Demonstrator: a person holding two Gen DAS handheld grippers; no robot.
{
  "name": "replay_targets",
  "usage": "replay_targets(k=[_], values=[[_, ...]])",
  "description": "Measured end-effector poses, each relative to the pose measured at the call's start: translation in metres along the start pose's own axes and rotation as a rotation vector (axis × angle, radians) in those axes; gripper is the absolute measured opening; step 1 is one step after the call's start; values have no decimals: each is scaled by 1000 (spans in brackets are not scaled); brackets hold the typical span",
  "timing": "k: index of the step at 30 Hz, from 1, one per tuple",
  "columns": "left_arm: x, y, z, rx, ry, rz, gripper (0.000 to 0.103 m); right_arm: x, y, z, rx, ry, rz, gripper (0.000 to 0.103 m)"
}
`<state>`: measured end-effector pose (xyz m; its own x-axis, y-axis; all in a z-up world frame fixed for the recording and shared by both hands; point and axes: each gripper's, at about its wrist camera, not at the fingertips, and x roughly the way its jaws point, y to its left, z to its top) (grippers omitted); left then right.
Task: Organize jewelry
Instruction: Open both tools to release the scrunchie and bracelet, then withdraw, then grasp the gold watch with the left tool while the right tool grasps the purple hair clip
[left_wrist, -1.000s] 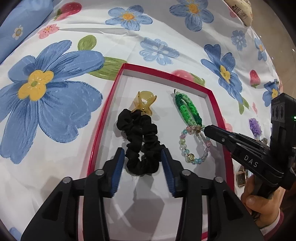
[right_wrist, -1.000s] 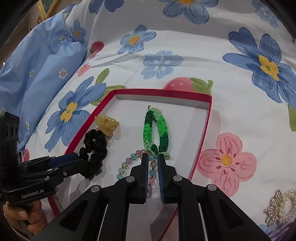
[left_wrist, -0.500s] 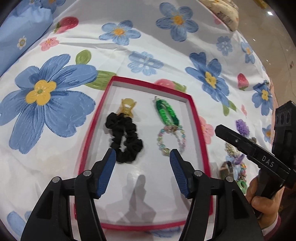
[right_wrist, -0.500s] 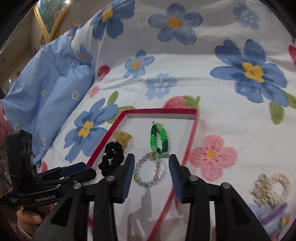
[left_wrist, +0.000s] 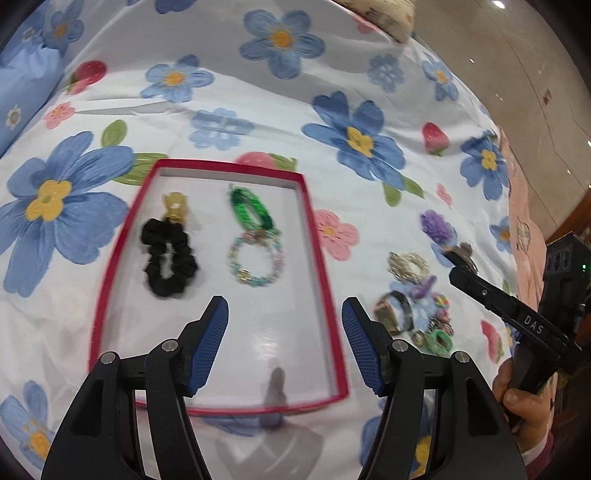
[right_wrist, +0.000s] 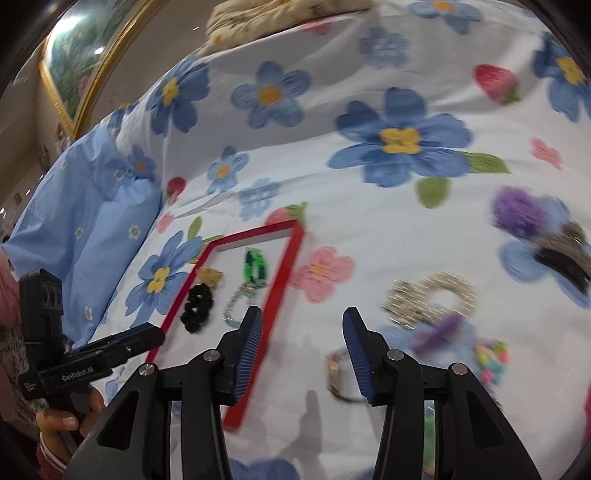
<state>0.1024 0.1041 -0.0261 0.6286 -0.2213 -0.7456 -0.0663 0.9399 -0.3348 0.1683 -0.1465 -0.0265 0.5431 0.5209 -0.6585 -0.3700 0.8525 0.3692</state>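
Note:
A red-rimmed tray (left_wrist: 321, 258) lies on the flowered bedspread. In it lie a black scrunchie (left_wrist: 168, 258), a yellow claw clip (left_wrist: 175, 206), a green braided bracelet (left_wrist: 251, 210) and a pastel bead bracelet (left_wrist: 255, 262). My left gripper (left_wrist: 284, 310) hovers over the tray's bare near half, its jaws opening with nothing between them. My right gripper (right_wrist: 303, 321) hangs above the sheet just right of the tray (right_wrist: 280, 280), its jaws opening and empty too. Beside it lies a loose pile: a pearly ring (right_wrist: 432, 299), a purple scrunchie (right_wrist: 517, 212) and a watch (right_wrist: 338, 373).
A blue pillow (right_wrist: 85, 221) borders the bed on the left, with a gold-framed picture (right_wrist: 74, 62) behind it. A patterned cushion (left_wrist: 376, 14) lies at the far edge, and the floor (left_wrist: 517, 74) shows beyond. Hands (left_wrist: 524, 406) hold both tools.
The right gripper let go of the bead bracelet, opened and swung right toward the loose pile. The left gripper opened wider and drew back and up from the black scrunchie.

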Motion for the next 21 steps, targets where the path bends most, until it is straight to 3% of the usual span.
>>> replay_targets(k=[11, 21], values=[[6, -45, -12, 82, 35, -30, 64, -47, -59, -24, 105, -39, -88, 50], [19, -74, -12, 141, 70, -46, 64, -59, -84, -33, 136, -48, -111, 50]])
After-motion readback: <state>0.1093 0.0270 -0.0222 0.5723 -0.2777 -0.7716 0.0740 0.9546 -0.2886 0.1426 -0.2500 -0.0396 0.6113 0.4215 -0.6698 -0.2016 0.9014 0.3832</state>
